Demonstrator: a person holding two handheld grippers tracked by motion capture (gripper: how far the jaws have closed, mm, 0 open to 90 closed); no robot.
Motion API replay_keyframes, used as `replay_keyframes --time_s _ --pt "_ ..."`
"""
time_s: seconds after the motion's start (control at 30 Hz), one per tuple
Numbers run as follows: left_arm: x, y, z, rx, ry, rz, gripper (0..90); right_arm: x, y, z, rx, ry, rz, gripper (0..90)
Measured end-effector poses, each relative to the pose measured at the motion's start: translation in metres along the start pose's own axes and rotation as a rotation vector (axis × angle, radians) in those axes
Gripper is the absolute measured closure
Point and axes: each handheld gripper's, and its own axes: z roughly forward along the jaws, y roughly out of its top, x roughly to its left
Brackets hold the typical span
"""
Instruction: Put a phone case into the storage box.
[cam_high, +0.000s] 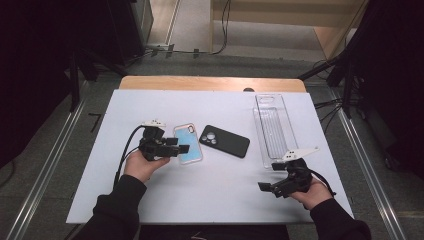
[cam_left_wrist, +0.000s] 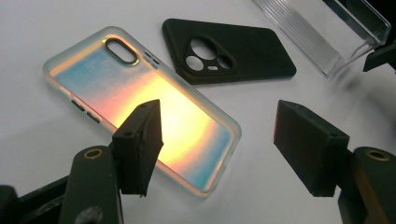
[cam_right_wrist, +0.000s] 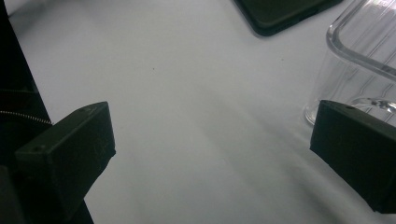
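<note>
Two phone cases lie flat on the white surface (cam_high: 150, 200), with one clear tray (cam_high: 272, 127) off to their right. Item one, the iridescent case (cam_high: 188, 144), nearest the left tool (cam_high: 184, 145): its long axis runs roughly toward and away from the person in the high view, tilted slightly, with the oval camera cutout at the far end; in the left gripper view it lies diagonally, cutout end at upper left. Appearance: translucent frosted rim, back panel shading from blue at the ends through pink to yellow-orange in the middle, small side-button slots along one long edge. Position against the tool: the left tool is spread wide and pinches nothing; one jaw stands over the case's middle and near half, the other over bare surface beyond its near corner; whether a jaw touches the case cannot be told. Item two, the black case (cam_high: 224, 141): just beside the iridescent one on its right, apart from it, long axis slanting across the surface, round multi-lens cutout at its left end. Right tool (cam_high: 266, 187): spread, empty, low over bare surface near the tray's near end.
</note>
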Motion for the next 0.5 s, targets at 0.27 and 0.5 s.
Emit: replay_keyframes --time_s 0.27,0.5 --pt "-0.001 -0.002 0.010 0.056 -0.007 -0.021 45.9 0.000 0.000 0.000 0.003 -0.001 -0.002 0.0" --pt "-0.001 -0.008 0.019 0.164 0.001 0.031 89.9 0.001 0.000 0.000 0.005 0.001 -0.010 0.0"
